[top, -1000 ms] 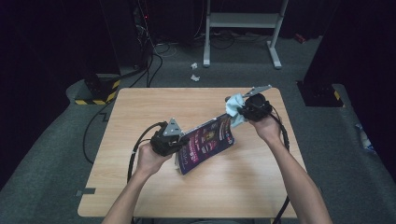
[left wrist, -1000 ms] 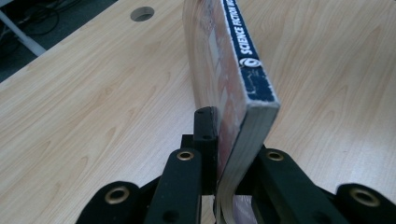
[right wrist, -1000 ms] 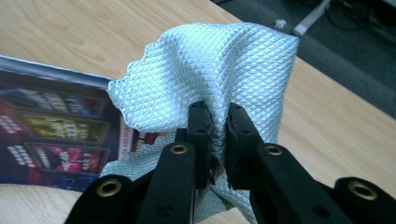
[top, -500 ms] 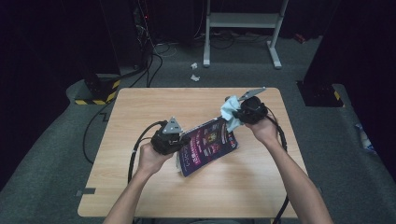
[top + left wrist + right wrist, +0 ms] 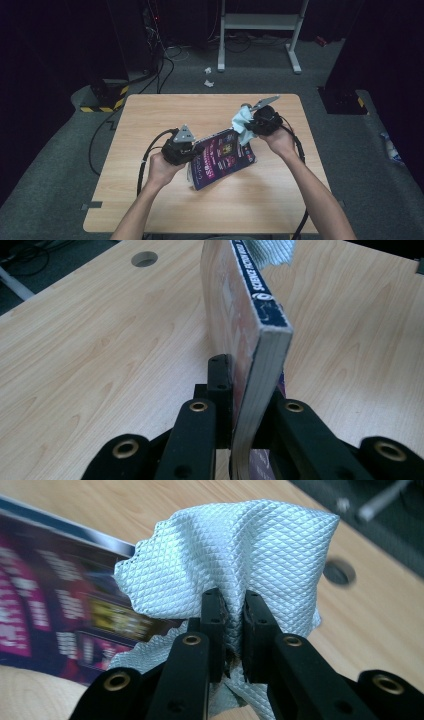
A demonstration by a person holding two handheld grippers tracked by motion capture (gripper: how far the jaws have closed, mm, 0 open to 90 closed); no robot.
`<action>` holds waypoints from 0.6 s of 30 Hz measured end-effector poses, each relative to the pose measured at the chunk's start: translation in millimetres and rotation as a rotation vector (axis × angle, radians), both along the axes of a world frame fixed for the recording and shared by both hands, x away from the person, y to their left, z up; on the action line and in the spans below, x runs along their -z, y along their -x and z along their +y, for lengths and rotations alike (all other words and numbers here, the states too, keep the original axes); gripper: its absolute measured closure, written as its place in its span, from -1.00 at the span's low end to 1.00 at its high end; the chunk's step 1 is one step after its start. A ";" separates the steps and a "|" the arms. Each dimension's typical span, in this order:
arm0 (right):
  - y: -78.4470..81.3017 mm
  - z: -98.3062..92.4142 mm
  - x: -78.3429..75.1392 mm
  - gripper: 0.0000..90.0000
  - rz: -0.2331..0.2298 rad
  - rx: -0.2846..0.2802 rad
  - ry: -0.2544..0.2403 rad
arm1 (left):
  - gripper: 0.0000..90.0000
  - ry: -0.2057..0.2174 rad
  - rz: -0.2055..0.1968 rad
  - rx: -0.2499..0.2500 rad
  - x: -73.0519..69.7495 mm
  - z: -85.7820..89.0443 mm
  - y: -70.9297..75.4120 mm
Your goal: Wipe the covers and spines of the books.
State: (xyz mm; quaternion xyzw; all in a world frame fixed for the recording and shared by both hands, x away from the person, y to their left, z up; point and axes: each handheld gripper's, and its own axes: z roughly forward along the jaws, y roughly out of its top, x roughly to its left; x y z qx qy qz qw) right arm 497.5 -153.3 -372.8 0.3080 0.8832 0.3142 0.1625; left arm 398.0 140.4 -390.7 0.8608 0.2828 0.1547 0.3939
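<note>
Change since earlier: your right gripper (image 5: 248,126) and its cloth (image 5: 241,125) drew slightly in toward the book's (image 5: 222,157) far corner; your left gripper (image 5: 192,152) kept its place.
Left gripper: you had it clamped on the book's near edge, pages bending between the jaws.
Right gripper: you had it pinched tight on the pale blue cloth, which bunched above the jaws.
Book: it was tilted over the table (image 5: 150,120), magenta cover facing up.
Cloth: it met the book's far end.
</note>
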 end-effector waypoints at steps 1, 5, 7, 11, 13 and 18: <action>-4.1 -5.8 2.4 0.82 0.023 0.030 -0.001 | 0.86 0.000 -0.001 0.002 0.1 -0.3 -0.4; -6.6 -12.8 5.0 0.82 0.061 0.049 -0.013 | 0.86 0.003 -0.004 0.009 -0.6 -4.3 -2.2; 2.7 -3.4 1.7 0.82 0.053 -0.024 -0.027 | 0.86 0.000 -0.005 0.012 -0.5 -5.4 -2.7; 17.2 17.5 -7.0 0.82 0.022 -0.144 -0.007 | 0.86 -0.007 -0.007 0.012 0.2 -6.3 -1.4; 12.7 14.0 -6.1 0.82 0.039 -0.121 -0.009 | 0.86 -0.005 -0.005 0.015 0.1 -4.7 -0.5; -4.1 -7.4 6.6 0.82 0.095 0.012 0.005 | 0.86 -0.002 -0.006 0.019 0.0 -4.4 -0.8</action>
